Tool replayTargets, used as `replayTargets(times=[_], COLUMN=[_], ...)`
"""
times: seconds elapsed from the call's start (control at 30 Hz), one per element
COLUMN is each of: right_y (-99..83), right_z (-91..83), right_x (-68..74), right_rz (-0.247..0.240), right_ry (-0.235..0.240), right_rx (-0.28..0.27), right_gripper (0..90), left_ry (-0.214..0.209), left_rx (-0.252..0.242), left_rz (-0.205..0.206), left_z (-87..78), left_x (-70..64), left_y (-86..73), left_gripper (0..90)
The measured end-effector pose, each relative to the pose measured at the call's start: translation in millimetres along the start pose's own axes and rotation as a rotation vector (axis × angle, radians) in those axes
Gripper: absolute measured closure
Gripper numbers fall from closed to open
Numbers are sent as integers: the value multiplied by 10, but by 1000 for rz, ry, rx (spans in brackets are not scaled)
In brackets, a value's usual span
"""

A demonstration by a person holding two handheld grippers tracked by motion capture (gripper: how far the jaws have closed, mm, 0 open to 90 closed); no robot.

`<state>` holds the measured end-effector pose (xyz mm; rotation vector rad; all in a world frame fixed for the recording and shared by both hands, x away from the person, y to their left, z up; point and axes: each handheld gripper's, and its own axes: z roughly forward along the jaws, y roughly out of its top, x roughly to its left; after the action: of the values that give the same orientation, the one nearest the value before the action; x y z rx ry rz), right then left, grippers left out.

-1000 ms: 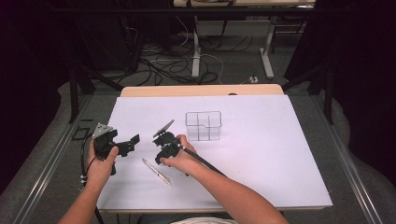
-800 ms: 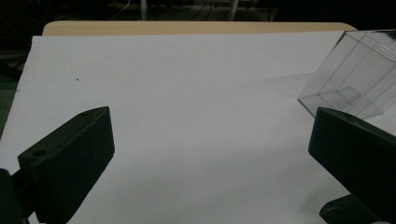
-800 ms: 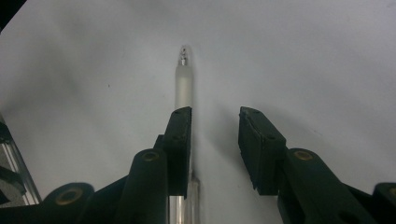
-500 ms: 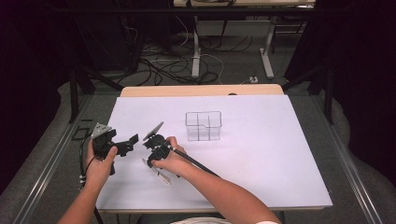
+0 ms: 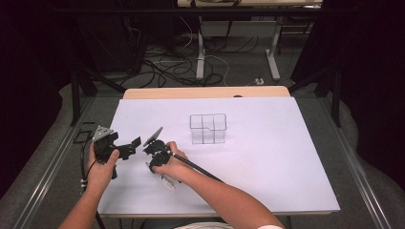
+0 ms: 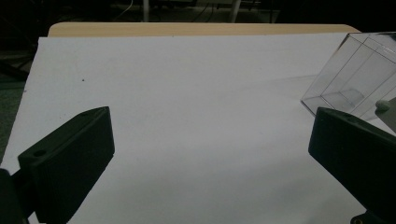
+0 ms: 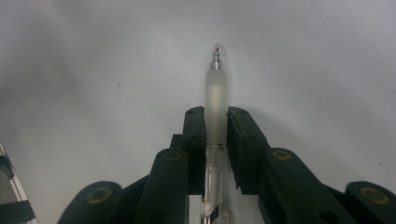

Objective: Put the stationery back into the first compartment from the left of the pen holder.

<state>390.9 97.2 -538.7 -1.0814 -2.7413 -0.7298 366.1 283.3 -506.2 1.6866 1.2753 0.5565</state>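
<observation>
at the left edge of the white table (image 5: 267,157) our left gripper (image 5: 125,148) hangs just over the surface with its jaws spread wide and nothing between them; through its own view we look along those open jaws across bare white table toward the clear compartment box (image 6: 362,77), which sits off to one side. that hand has barely shifted over the last second. the change is just to its right: a second ago our right gripper (image 5: 154,155) was held a little farther up the table and nearer the box, with the pen (image 5: 165,179) lying apart on the surface below it; half a second ago it had swung closer to us and toward the pen, and now it sits right down over it. in the right gripper view the jaws are closed against both sides of the pen (image 7: 215,100), gripping the frosted barrel just behind the tip, which pokes out ahead of them while the clear body runs back beneath the gripper. the pen looks to be lying on the table still, not lifted. farther right and up the table stands the clear compartment box (image 5: 207,128), well apart from both hands and empty as far as we can tell. we judge the grasp is now made, so what remains is the lift and the carry toward that box.
</observation>
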Motion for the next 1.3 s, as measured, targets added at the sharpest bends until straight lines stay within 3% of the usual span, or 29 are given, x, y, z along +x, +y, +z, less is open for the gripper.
replayTargets(times=[0.17,0.57,0.67,0.87,0.9,0.93,0.97,1.03,1.3], right_y=[-1,-2,-4,11,14,13,13,12,21], right_z=[2,-9,-24,-128,-136,-162,-171,-213,-379], right_x=[21,20,13,-6,-32,-26,-45,-55,-156], right_rz=[28,27,29,33,9,33,17,37,63], right_ry=[-10,-11,-4,-7,-7,-8,-10,-11,-44], right_rx=[8,16,-22,-25,-38,-25,-38,-36,-99], right_gripper=[798,802,803,804,804,804,804,803,804], left_ry=[-2,-3,-3,-2,-1,-1,-1,0,1], left_rx=[3,5,4,5,4,4,4,4,7], left_rz=[3,2,1,1,1,1,1,2,5], left_z=[0,3,3,4,3,3,3,2,12], left_x=[-14,-10,-9,-8,-8,-8,-6,-4,-12], left_y=[4,2,2,1,1,1,1,1,-7], left_gripper=[2,2,2,2,2,2,2,2,2])
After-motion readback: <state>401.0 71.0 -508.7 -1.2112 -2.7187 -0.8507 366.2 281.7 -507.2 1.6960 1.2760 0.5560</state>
